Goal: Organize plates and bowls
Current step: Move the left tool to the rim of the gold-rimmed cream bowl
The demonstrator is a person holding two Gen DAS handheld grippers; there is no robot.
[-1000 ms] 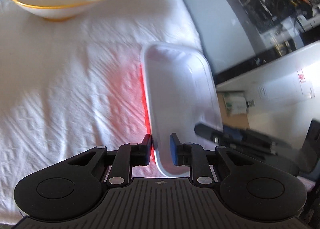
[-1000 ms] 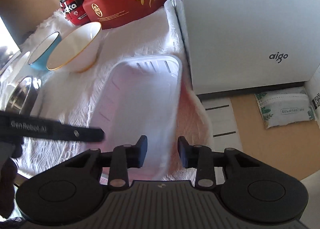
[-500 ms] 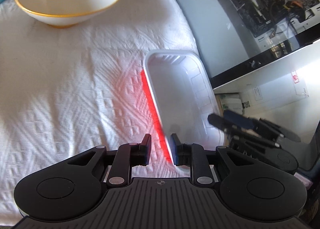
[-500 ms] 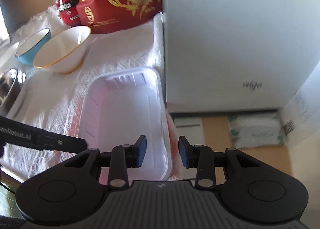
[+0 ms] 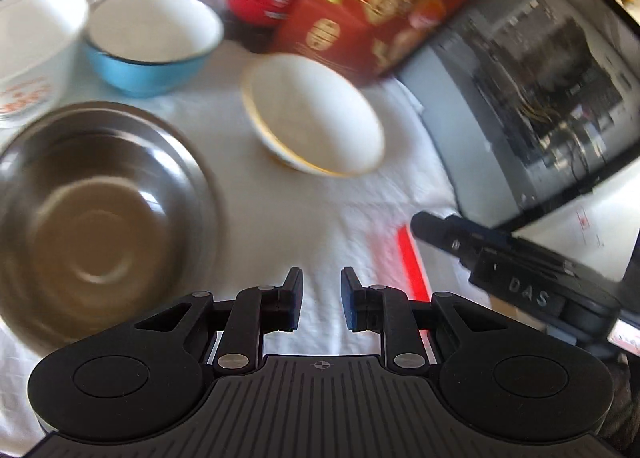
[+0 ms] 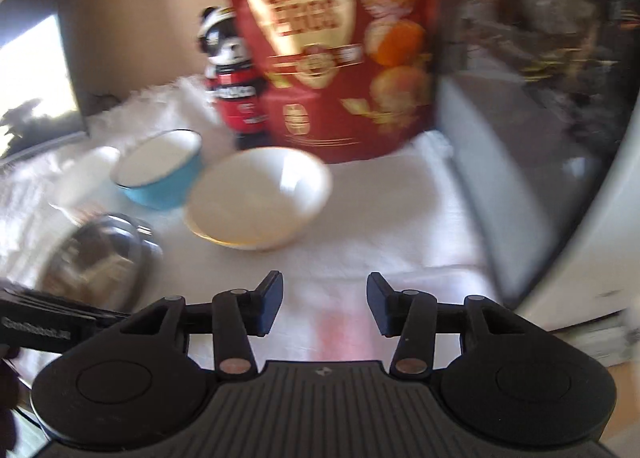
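Left wrist view: left gripper (image 5: 321,304) fingers apart, empty, over the white cloth (image 5: 304,218).
Right gripper (image 6: 324,308): fingers wide apart, holding nothing.
Bowls: steel bowl (image 5: 96,214) near left; gold-rimmed bowl (image 5: 316,126) centre; blue bowl (image 5: 152,42) and white cup (image 5: 36,54) far left.
Progress: bowls sit apart, unstacked; gathering likely remains.

Both tongs, left (image 5: 321,302) and right (image 6: 324,306), parted, empty.
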